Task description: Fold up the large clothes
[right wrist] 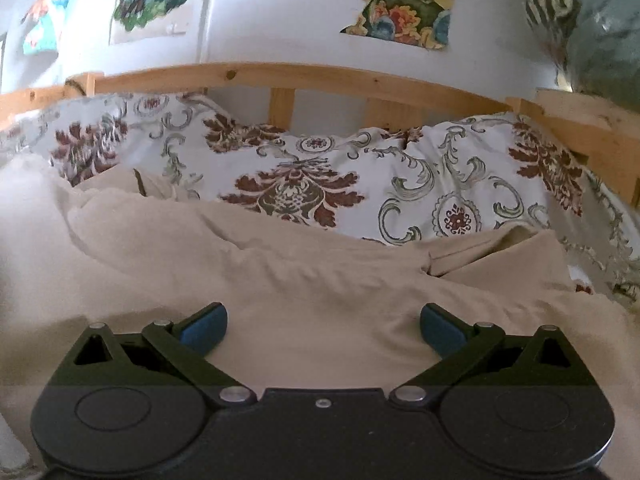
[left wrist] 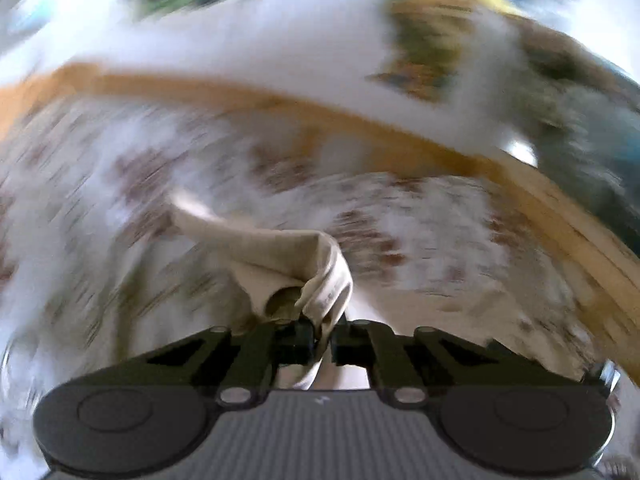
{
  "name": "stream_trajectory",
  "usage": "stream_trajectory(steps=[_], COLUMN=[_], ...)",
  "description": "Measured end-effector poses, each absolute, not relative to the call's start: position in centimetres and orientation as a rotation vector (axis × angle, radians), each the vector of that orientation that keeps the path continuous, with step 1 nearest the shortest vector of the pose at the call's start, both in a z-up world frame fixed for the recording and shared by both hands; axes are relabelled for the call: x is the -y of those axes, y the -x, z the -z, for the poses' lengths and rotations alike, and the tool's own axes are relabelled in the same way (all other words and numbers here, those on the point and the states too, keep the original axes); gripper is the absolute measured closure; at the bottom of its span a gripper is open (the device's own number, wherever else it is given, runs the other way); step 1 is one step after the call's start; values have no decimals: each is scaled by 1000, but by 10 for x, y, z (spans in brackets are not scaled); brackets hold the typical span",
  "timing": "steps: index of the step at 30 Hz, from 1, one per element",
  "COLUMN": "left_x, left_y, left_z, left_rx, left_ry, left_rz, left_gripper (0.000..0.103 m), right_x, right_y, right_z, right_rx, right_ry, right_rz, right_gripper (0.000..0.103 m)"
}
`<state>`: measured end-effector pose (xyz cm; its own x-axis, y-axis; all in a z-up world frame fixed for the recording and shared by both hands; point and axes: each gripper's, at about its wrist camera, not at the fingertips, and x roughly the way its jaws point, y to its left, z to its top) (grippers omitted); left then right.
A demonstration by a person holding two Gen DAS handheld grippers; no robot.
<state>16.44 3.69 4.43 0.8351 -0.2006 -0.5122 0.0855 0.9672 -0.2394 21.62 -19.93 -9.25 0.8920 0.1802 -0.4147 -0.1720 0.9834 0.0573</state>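
Note:
A beige garment (right wrist: pixel 304 280) lies spread and rumpled across a bed in the right wrist view. My right gripper (right wrist: pixel 323 330) hovers just over it, jaws wide apart, blue pads (right wrist: pixel 204 330) on either side with only flat cloth below them. In the blurred left wrist view my left gripper (left wrist: pixel 322 334) is shut on a bunched edge of the beige garment (left wrist: pixel 288 256), which rises from the jaws and trails off to the upper left above the bed.
A floral patterned bedcover (right wrist: pixel 400 184) lies behind the garment. A wooden bed rail (right wrist: pixel 280 76) runs along the far side, against a white wall with colourful pictures (right wrist: pixel 400 4). A dark bundle (right wrist: pixel 592 32) sits at the upper right.

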Motion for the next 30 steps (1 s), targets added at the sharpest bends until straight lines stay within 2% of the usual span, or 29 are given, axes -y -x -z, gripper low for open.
stream_trajectory(steps=[2,8,12,14,15,18,23,28,30], left_x=[-4,92,151,173,180,194,196,196,194], left_y=[-173,-197,-185,-175,-168,-147,-110,-98,-101], left_z=[-66,-95,-75,-54,-46,-26,-6,9,9], left_rx=[-560,-583,-591,-616,-622,-620,-577,-572,-581], left_ry=[114,-164,-278,-289,-292,-327,-481,-520,-493], left_rz=[233,436,574,616,629,656,714,721,716], left_gripper=[98,99,99,99,99,99,98,97,96], right_x=[236,323,374,395,402,404,397,382,371], right_y=[-209,-203,-168,-145,-131,-118,-137,-158,-165], right_z=[80,38,27,30,34,46,73,71,70], right_rx=[-331,-393,-446,-447,-445,-531,-527,-609,-642], right_ry=[-277,-682,-934,-1036,-1062,-1042,-1306,-1179,-1104], right_rz=[-204,-109,-155,-174,-162,-176,-349,-387,-396], right_gripper=[7,12,11,7,3,3,3,1,8])
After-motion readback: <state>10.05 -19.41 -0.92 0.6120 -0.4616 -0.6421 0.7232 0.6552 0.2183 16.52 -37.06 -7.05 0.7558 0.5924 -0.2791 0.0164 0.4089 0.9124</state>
